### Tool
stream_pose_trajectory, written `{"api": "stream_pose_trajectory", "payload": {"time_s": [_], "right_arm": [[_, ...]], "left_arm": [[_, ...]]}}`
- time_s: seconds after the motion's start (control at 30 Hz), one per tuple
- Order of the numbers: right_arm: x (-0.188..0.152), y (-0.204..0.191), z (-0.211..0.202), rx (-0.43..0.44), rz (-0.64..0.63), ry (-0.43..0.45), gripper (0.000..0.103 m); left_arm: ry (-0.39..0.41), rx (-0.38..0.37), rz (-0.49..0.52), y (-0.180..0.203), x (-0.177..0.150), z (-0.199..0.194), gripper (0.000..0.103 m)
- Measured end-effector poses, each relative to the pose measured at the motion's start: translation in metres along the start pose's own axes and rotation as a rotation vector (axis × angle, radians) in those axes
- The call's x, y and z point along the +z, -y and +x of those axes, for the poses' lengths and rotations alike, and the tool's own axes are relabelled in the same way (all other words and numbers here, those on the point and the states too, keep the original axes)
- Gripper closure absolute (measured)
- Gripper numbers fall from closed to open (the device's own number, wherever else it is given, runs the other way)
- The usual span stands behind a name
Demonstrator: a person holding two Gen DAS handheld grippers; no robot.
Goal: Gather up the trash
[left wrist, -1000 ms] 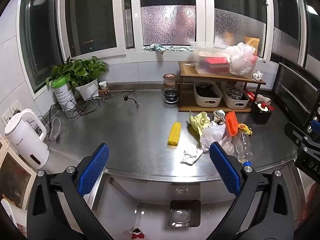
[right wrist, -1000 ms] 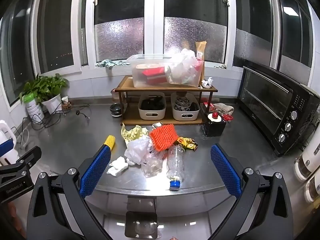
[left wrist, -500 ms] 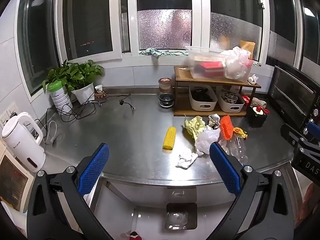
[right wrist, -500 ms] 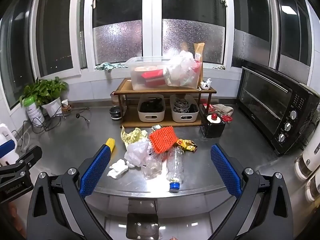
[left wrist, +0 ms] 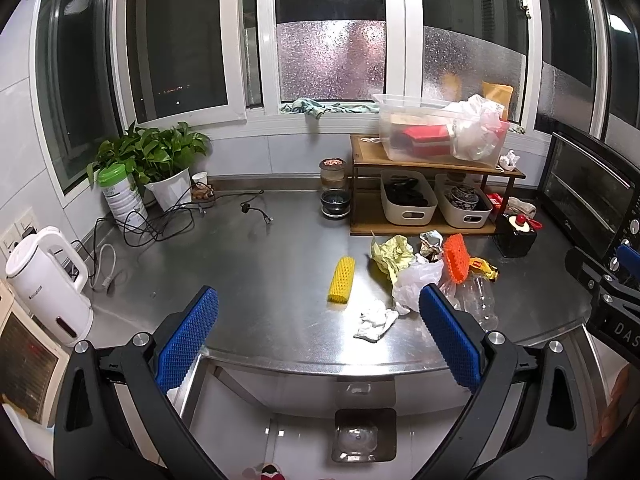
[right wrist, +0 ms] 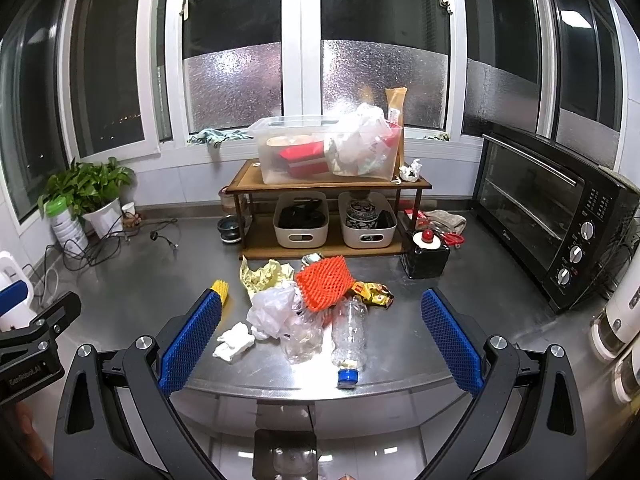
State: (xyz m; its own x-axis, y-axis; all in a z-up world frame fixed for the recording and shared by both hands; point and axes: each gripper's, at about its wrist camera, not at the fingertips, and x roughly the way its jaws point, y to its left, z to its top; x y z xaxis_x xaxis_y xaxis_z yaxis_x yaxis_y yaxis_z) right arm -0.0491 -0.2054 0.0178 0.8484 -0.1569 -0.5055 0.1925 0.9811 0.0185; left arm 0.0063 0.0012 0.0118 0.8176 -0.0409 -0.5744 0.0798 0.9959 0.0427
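A trash pile lies near the front of the steel counter (right wrist: pixel 440 292): a yellow foam net (left wrist: pixel 341 280), crumpled yellow paper (right wrist: pixel 264 274), a white plastic bag (right wrist: pixel 272 308), an orange foam net (right wrist: pixel 324 280), a clear bottle (right wrist: pixel 349 332) with a blue cap, a gold wrapper (right wrist: pixel 372 292) and a white tissue (left wrist: pixel 376 320). My left gripper (left wrist: pixel 318 292) hovers open before the counter edge, left of the pile. My right gripper (right wrist: pixel 321 294) is open too, facing the pile from in front. Neither holds anything.
A wooden rack (right wrist: pixel 328 184) with bins stands behind the pile. A black toaster oven (right wrist: pixel 552 212) is at the right. A white kettle (left wrist: pixel 44 280), cables (left wrist: pixel 160 220) and a potted plant (left wrist: pixel 160 160) fill the left. A small bin (left wrist: pixel 362 436) sits on the floor below the counter.
Both views have drifted slightly, with the counter sitting a little lower and farther in frame. Nothing on the counter has moved, and both grippers stay open.
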Motion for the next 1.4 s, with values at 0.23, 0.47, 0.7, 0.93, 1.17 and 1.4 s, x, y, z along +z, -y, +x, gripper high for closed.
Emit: {"api": "stream_pose_trajectory", "payload": {"time_s": [0.23, 0.47, 0.7, 0.93, 1.17, 1.4], "right_arm": [[-0.0002, -0.0008, 0.0008, -0.002, 0.003, -0.002, 0.003], [-0.0002, -0.0032, 0.0015, 0.002, 0.001, 0.0, 0.003], [-0.0006, -0.0032, 0.0012, 0.004, 0.004, 0.007, 0.003], [0.0003, -0.003, 0.0008, 0.005, 0.004, 0.007, 0.003], [0.0, -0.0005, -0.0033, 0.0, 0.011, 0.019, 0.003], [0.0005, 0.0051, -0.0077, -0.01, 0.019, 0.03, 0.003]], "left_arm": [[-0.002, -0.004, 0.006, 0.0004, -0.0028, -0.0002, 0.008], [-0.005, -0.001, 0.0, -0.0002, -0.0036, -0.0002, 0.008], [-0.002, 0.0, -0.002, -0.0013, -0.0042, -0.0007, 0.008], [0.002, 0.0, 0.0, 0.0005, -0.0038, -0.0019, 0.008], [0.008, 0.0, 0.0, 0.0029, -0.0031, -0.0057, 0.008], [0.005, 0.001, 0.001, 0.0043, -0.0019, -0.0071, 0.008]]}}
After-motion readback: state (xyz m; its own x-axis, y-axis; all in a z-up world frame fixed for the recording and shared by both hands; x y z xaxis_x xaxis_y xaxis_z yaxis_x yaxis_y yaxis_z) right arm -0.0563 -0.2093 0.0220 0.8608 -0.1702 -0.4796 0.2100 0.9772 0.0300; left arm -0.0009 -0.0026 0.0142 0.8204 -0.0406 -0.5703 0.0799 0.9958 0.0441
